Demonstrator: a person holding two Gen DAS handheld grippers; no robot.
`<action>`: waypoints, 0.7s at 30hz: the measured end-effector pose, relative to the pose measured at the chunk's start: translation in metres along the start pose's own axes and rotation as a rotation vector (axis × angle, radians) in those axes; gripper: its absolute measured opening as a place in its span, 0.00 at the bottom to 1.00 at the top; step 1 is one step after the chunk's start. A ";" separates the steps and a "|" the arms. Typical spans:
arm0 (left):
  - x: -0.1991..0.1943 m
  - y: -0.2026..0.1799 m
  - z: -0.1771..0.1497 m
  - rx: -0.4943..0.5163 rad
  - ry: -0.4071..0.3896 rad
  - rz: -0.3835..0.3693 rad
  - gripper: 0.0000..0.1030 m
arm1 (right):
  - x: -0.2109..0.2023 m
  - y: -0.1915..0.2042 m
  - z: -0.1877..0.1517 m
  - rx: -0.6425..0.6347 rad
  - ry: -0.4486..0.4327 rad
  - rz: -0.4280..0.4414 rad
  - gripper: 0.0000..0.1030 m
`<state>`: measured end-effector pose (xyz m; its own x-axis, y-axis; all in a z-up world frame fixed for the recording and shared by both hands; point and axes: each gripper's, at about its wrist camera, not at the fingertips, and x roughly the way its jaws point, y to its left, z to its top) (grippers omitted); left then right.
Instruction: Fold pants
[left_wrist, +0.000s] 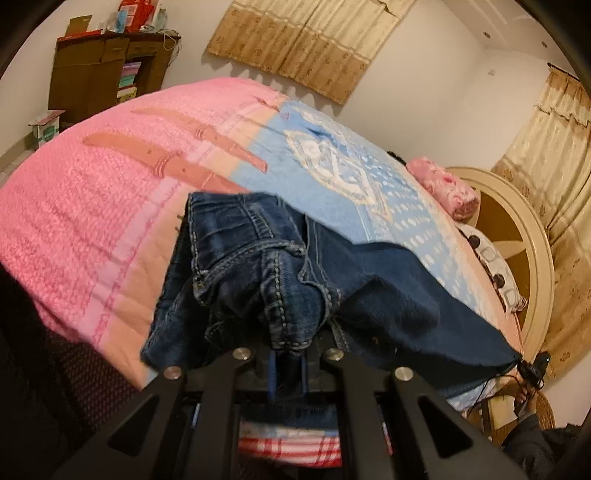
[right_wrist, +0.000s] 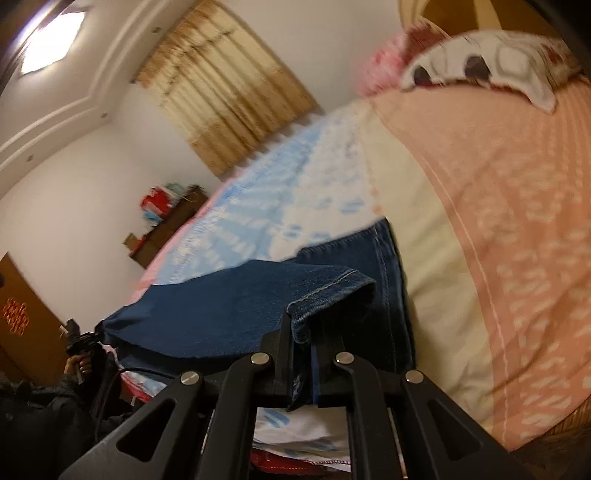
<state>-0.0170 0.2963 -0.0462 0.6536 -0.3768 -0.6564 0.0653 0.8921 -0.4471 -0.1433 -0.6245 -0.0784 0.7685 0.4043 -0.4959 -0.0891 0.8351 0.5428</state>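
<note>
Dark blue jeans (left_wrist: 388, 291) hang stretched above the bed between my two grippers. My left gripper (left_wrist: 288, 354) is shut on the bunched waistband end, with thick stitched seams and a pocket edge just ahead of its jaws. My right gripper (right_wrist: 303, 343) is shut on the hemmed leg cuff of the jeans (right_wrist: 221, 306), whose leg runs left toward the other hand-held gripper (right_wrist: 79, 334). That right gripper also shows far off in the left wrist view (left_wrist: 533, 369). The right wrist view is motion-blurred.
The bed (left_wrist: 92, 206) carries a pink, peach and blue patterned cover. Pillows (left_wrist: 443, 188) lie by a round cream headboard (left_wrist: 532, 251). Beige curtains (left_wrist: 306, 48) hang on the walls. A brown cabinet (left_wrist: 96, 77) with boxes stands in the far corner.
</note>
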 end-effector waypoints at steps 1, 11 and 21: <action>0.000 0.002 -0.003 0.004 0.003 0.010 0.09 | 0.001 0.000 -0.002 -0.004 0.008 -0.011 0.06; -0.002 -0.003 0.001 0.001 -0.009 0.003 0.09 | 0.016 0.041 0.080 -0.100 -0.050 -0.152 0.06; 0.004 0.007 -0.029 0.018 0.063 -0.016 0.09 | 0.013 0.026 0.047 -0.227 -0.012 -0.189 0.06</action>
<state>-0.0362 0.2934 -0.0697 0.6036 -0.4055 -0.6864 0.0894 0.8900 -0.4471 -0.1056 -0.6155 -0.0387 0.7922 0.2300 -0.5653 -0.0819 0.9580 0.2749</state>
